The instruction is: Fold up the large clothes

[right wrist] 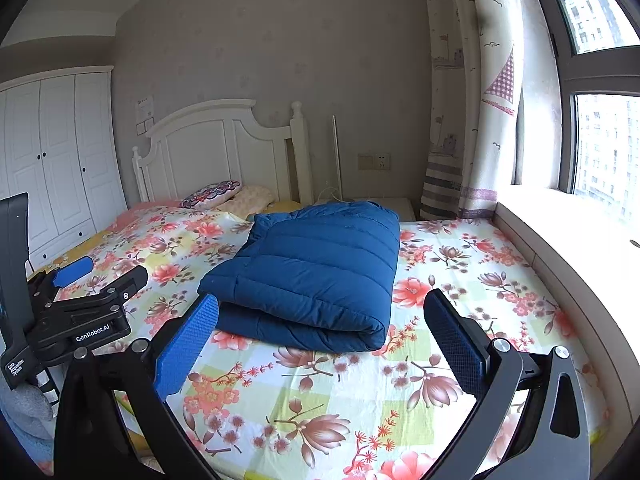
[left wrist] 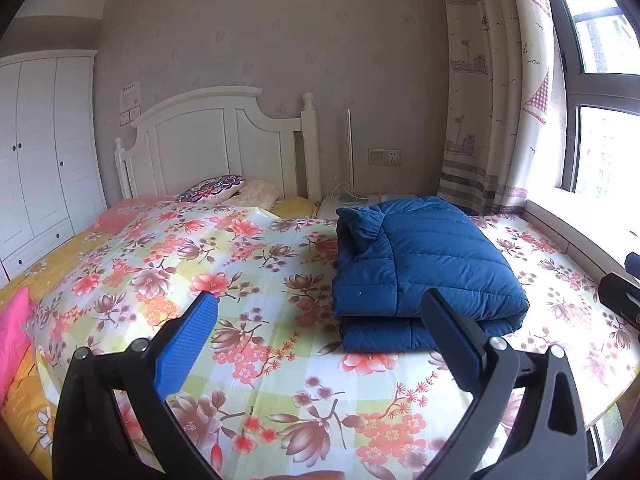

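A dark blue quilted down jacket (left wrist: pixel 424 264) lies folded into a thick rectangular bundle on the floral bed sheet (left wrist: pixel 256 288). In the right wrist view the folded jacket (right wrist: pixel 312 272) lies just beyond my fingertips, its rolled edge facing me. My left gripper (left wrist: pixel 320 312) hangs open above the sheet, with the jacket's near corner behind its right finger. My right gripper (right wrist: pixel 322 312) is open too and holds nothing. The left gripper (right wrist: pixel 100 276) also shows at the left of the right wrist view, open and apart from the jacket.
Pillows (left wrist: pixel 224 190) lie against the white headboard (left wrist: pixel 216 140). A white wardrobe (left wrist: pixel 36 148) stands at the left. A nightstand (left wrist: pixel 352 204) with a lamp base stands beside the bed. A curtain (left wrist: pixel 492 100) and a window ledge (right wrist: pixel 568 248) run along the right.
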Tool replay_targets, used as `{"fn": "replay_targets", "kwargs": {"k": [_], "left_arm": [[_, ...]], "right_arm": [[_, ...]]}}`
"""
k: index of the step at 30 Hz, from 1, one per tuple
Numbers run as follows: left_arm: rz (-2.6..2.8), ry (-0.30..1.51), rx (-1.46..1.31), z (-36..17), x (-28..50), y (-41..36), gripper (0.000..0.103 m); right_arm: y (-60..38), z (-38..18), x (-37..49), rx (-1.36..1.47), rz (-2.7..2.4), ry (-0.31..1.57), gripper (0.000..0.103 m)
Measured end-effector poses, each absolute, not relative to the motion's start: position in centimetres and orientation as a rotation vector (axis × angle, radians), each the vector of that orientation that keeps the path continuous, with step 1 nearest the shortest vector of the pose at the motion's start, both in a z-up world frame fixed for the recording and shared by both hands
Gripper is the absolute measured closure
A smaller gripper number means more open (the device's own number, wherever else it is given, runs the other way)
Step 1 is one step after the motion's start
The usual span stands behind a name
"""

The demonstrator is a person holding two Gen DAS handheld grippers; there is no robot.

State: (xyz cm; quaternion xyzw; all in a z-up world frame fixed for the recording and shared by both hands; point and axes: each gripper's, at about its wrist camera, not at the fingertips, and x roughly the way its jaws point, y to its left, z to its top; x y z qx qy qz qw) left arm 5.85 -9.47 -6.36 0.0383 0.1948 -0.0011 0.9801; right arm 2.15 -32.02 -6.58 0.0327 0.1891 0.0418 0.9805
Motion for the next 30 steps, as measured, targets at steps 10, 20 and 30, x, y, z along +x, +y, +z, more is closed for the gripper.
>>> {"fn": "replay_targets", "kwargs": {"k": [10,20,30], "left_arm": [[-0.004,0.395,0.078,-6.5,5.74,-9.56,0.002],[-0.006,0.398,0.083,-6.5,5.73,-9.61,0.002],[-0.008,0.405,0.086,-6.73,5.74,-9.6,0.002]], "right_arm": [[-31.91,-6.74,2.25,0.067,0.084,0.389,0.004],[-32.07,-6.87,2.3,0.07,0.086,0.392,0.004],[-31.9,-7.13,2.33,0.073,0.085,0.396,0.004]]}}
